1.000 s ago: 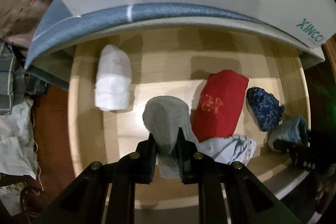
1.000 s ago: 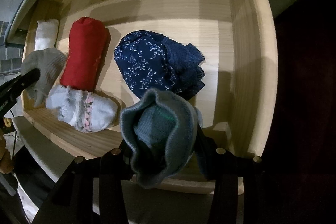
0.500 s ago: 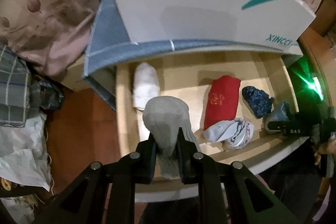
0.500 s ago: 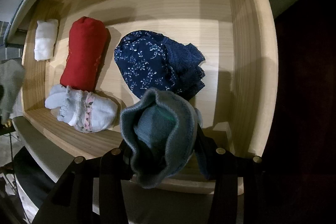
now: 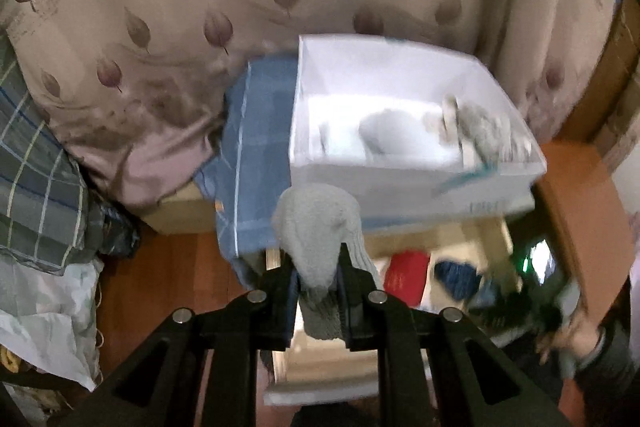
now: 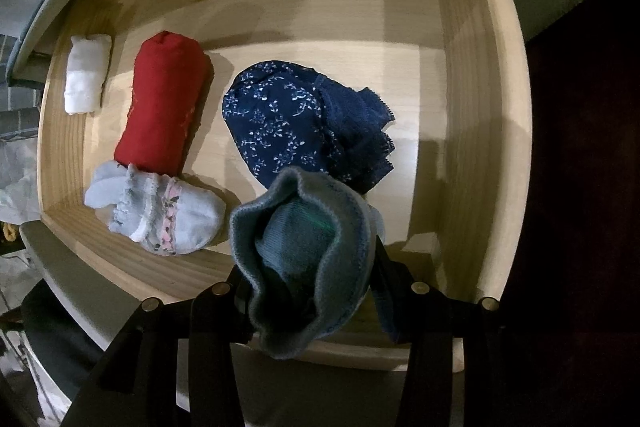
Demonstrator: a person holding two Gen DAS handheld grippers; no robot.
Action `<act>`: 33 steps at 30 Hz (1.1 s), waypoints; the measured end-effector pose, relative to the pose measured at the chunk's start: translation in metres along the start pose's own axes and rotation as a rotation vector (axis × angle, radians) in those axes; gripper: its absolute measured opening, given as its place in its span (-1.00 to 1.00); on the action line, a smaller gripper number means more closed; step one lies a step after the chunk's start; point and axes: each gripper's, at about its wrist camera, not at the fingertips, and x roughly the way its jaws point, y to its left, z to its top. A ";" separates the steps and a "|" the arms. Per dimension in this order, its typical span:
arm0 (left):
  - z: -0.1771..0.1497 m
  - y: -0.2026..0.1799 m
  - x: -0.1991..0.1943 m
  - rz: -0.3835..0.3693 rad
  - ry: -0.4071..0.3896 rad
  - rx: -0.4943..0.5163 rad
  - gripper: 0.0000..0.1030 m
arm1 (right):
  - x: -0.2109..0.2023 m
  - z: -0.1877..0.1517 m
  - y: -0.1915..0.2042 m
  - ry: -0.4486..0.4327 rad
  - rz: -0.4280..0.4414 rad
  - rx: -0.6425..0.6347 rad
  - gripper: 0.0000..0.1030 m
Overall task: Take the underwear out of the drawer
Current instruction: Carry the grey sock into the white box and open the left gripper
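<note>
My left gripper (image 5: 318, 269) is shut on a grey rolled garment (image 5: 318, 227), held high above the open wooden drawer (image 5: 472, 231). Beyond it stands a white box (image 5: 400, 163) with pale garments inside. My right gripper (image 6: 308, 267) points straight down into the drawer (image 6: 472, 107) and is shut on a blue-grey rolled garment (image 6: 304, 247). On the drawer floor lie a red roll (image 6: 164, 115), a navy floral piece with lace (image 6: 296, 123), a white roll (image 6: 86, 79) and a pale frilled bundle (image 6: 160, 219).
The white box rests on a blue striped cloth (image 5: 256, 155) over the cabinet top. A leaf-patterned beige cover (image 5: 200, 27) fills the back, plaid bedding (image 5: 36, 167) lies at left. A hand (image 5: 568, 339) shows at lower right.
My left gripper has risen out of the drawer with the grey garment and tilted up, so the white box's inside shows. The right gripper has stayed still on the blue-grey garment.
</note>
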 end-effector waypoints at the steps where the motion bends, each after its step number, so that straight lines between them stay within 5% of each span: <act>1: 0.009 0.000 -0.001 -0.003 -0.009 -0.008 -0.68 | 0.000 0.000 0.001 0.000 -0.001 -0.001 -0.17; 6: 0.052 -0.006 0.007 -0.002 -0.067 -0.035 -0.68 | -0.002 -0.002 0.001 -0.006 0.000 -0.002 -0.17; 14: 0.100 -0.015 0.056 -0.011 -0.036 -0.067 -0.68 | -0.001 -0.003 0.004 -0.006 0.015 -0.006 -0.16; 28: 0.096 -0.036 0.116 0.062 0.050 0.002 -0.60 | -0.002 -0.003 0.004 0.000 0.036 0.004 -0.16; 33: 0.091 -0.033 0.111 0.069 0.042 -0.007 -0.35 | 0.000 -0.003 0.004 0.000 0.037 0.008 -0.16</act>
